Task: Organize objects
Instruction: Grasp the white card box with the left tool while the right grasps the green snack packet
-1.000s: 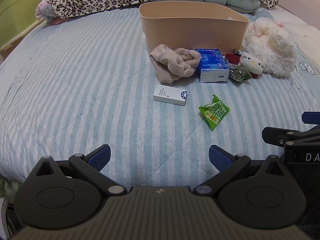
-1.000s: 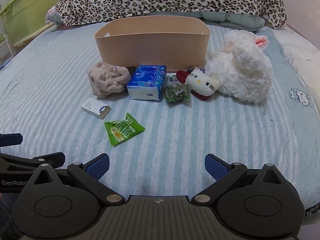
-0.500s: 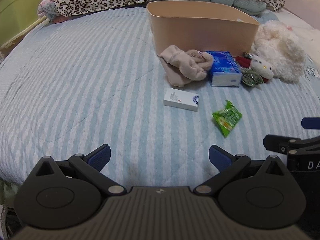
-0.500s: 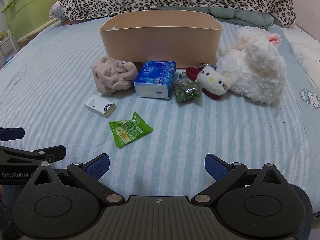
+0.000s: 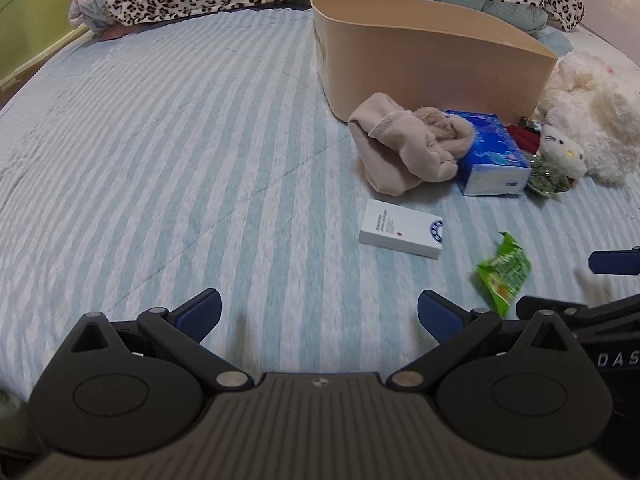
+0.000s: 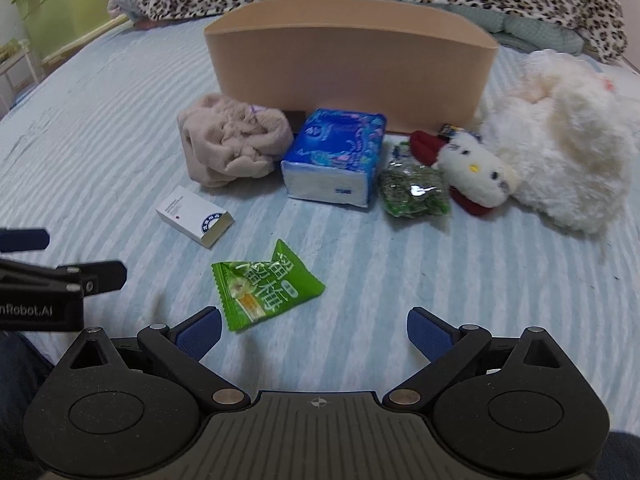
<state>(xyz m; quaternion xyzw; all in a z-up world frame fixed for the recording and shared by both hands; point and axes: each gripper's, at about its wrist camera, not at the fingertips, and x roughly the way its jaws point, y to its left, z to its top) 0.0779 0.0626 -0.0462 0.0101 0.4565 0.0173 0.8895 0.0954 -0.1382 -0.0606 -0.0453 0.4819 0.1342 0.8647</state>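
Both grippers are moving in closer over the bed than a second ago, so the clutter is looming larger in both views. The green snack packet (image 6: 266, 289) is lying just ahead of the right gripper (image 6: 314, 326), whose jaws are standing wide apart and empty. The white box (image 5: 401, 228) is sitting a little ahead and right of the left gripper (image 5: 319, 316), likewise spread and carrying nothing. Beyond them the beige cloth (image 6: 231, 142), blue tissue pack (image 6: 335, 158), dark green packet (image 6: 414, 194), cat plush (image 6: 474, 176) and fluffy white toy (image 6: 568, 152) are crowding against the tan bin (image 6: 352, 68). Sorting looks barely begun: everything visible is still waiting outside the bin, whose inside cannot be seen.
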